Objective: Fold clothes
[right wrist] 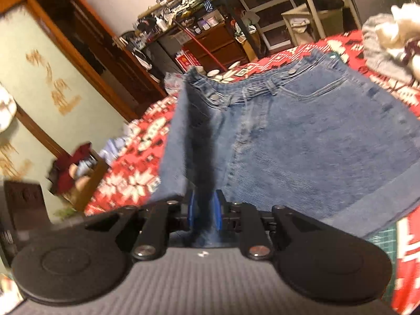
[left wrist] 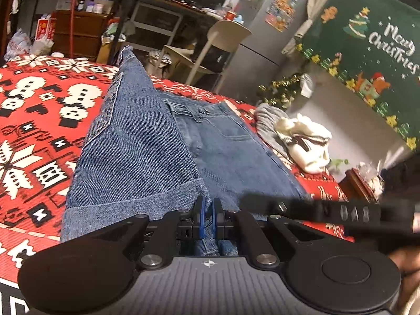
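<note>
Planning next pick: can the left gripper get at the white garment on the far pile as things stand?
Probably not yet. The left gripper is shut on the denim shorts, so it must let go first. Otherwise nothing blocks the white garment, lying uncovered beyond the shorts.

- A red covering with white and black snowflake and snowman patterns (left wrist: 39, 120) fills the left of the left wrist view and the middle band of the right wrist view.
- A dark green banner lettered "Merry Christmas" (left wrist: 367, 60) hangs at the upper right.
- A grey refrigerator with stickers on its door (left wrist: 265, 26) stands at upper centre, just right of a cream plastic chair (left wrist: 218, 42).
- A brown wooden chest of drawers (left wrist: 76, 34) sits at upper left.
- Gold tinsel (left wrist: 281, 89) lies below the banner.
- A brown wooden cupboard frame (right wrist: 86, 34) rises at the upper left of the right wrist view.
</note>
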The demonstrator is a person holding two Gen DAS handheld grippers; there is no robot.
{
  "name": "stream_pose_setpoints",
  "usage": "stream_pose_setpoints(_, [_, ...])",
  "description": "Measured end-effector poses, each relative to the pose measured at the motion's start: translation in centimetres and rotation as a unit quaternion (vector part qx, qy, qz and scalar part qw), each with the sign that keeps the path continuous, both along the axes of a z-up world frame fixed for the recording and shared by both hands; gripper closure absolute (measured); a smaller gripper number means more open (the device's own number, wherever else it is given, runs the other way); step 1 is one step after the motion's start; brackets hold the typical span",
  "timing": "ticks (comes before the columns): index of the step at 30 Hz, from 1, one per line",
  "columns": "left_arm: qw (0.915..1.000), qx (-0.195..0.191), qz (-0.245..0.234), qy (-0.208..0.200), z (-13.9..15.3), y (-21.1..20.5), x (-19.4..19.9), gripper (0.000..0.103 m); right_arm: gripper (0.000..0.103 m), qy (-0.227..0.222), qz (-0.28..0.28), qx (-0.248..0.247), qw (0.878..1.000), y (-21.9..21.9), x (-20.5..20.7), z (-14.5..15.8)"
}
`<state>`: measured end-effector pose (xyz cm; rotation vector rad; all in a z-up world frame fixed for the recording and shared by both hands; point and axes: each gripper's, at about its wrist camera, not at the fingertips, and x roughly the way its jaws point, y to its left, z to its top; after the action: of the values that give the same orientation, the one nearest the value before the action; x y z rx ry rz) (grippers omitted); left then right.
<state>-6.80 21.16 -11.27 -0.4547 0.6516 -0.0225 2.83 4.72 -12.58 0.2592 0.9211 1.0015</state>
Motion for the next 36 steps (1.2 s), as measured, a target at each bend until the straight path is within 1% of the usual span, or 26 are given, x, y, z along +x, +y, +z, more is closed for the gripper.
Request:
stream_pose_setpoints(1, [1.0,0.002,-0.003,0.0,0.0,-0.2,0.0,0.098,0.081,0.009,-0.001,0.01,1.0,0.1,0.3,0.0])
stream_pose_setpoints(2, [1.0,0.003,-0.006,0.001,0.1,-0.4,-0.1,0.098,0.076,0.014,0.001,0.013,1.0,0.5,0.5,-0.2])
stream_pose_setpoints(8, [0.9995,0.004,-0.032,0.003,0.4,-1.4,-0.3,0.098,0.075,0.052,0.012,0.03,0.998,1.8,1.3,-1.2])
stream_pose_setpoints(9, [0.9994,0.006,-0.035,0.005,0.5,-1.6,-0.3,0.098,0.078,0.054,0.011,0.026,0.998,1.9,1.4,-1.4])
stream_pose_setpoints(10, [0.9993,0.005,-0.038,0.005,0.5,-1.7,-0.3,0.098,0.085,0.056,0.01,0.022,0.998,2.0,1.4,-1.5])
stream_pose_setpoints(11, [0.9992,0.001,-0.04,0.004,0.5,-1.7,-0.3,0.098,0.096,0.058,0.009,0.018,0.998,2.1,1.5,-1.6])
stream_pose_setpoints(12, [0.999,-0.005,-0.044,0.003,0.5,-1.6,-0.4,0.098,0.097,0.05,0.003,0.019,0.999,1.9,1.5,-1.3])
stream_pose_setpoints(13, [0.9987,-0.016,-0.048,0.001,0.6,-1.5,-0.4,0.101,0.098,0.042,-0.003,0.019,0.999,1.7,1.6,-0.9])
stream_pose_setpoints(14, [0.9983,-0.026,-0.052,0.0,0.8,-1.5,-0.5,0.1,0.098,0.034,-0.009,0.02,0.999,1.5,1.7,-0.6])
stream_pose_setpoints(15, [0.9978,-0.036,-0.055,-0.002,0.9,-1.4,-0.6,0.098,0.098,0.026,-0.015,0.021,0.999,1.2,1.8,-0.3])
stream_pose_setpoints(16, [0.9972,-0.047,-0.058,-0.004,1.0,-1.4,-0.6,0.093,0.098,0.018,-0.021,0.022,0.999,1.0,1.8,0.0])
stream_pose_setpoints(19, [0.9965,-0.058,-0.058,-0.015,1.7,-1.0,-1.3,0.087,0.098,-0.006,-0.04,0.024,0.999,0.4,2.1,0.9])
stream_pose_setpoints(22, [0.9971,-0.05,-0.049,-0.028,2.5,0.0,-2.2,0.08,0.099,-0.017,-0.065,0.035,0.997,-1.9,3.4,2.5])
stream_pose_setpoints(25, [0.9981,-0.049,-0.024,-0.028,2.7,1.7,-2.7,0.08,0.099,-0.024,-0.091,0.043,0.995,-4.6,4.7,3.6])
stream_pose_setpoints(29, [0.9976,-0.067,0.008,-0.013,2.1,3.7,-2.7,0.08,0.099,-0.032,-0.131,0.033,0.99,-8.4,6.3,4.0])
stream_pose_setpoints(32, [0.9974,-0.07,0.013,-0.008,1.8,3.9,-2.7,0.08,0.099,-0.034,-0.166,0.032,0.985,-11.4,7.3,3.9])
stream_pose_setpoints(36, [0.9973,-0.072,-0.002,0.012,0.8,3.2,-2.0,0.079,0.099,-0.035,-0.222,0.034,0.974,-15.8,9.1,3.8])
